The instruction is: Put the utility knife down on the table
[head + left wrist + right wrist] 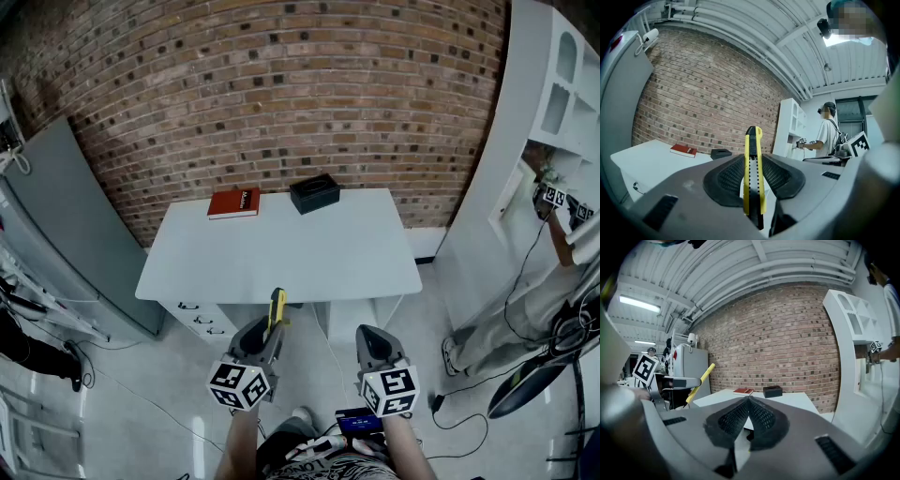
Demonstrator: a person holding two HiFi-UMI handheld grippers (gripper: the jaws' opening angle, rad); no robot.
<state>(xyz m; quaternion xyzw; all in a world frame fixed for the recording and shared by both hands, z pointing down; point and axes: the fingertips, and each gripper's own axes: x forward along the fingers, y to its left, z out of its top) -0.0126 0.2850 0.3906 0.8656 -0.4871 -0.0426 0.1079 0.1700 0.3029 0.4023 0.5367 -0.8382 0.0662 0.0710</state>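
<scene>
Left tool [266, 337]: clamped on the knife [277, 307], pointing level.
Knife: yellow, poking forward past the pads, in the air at the counter's [281, 253] near edge.
Right tool [373, 343]: pressed together, empty.
Counter: book [233, 202] and box [314, 193] at the back.

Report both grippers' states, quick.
Left gripper: closed on the utility knife.
Right gripper: closed, nothing between its jaws.
</scene>
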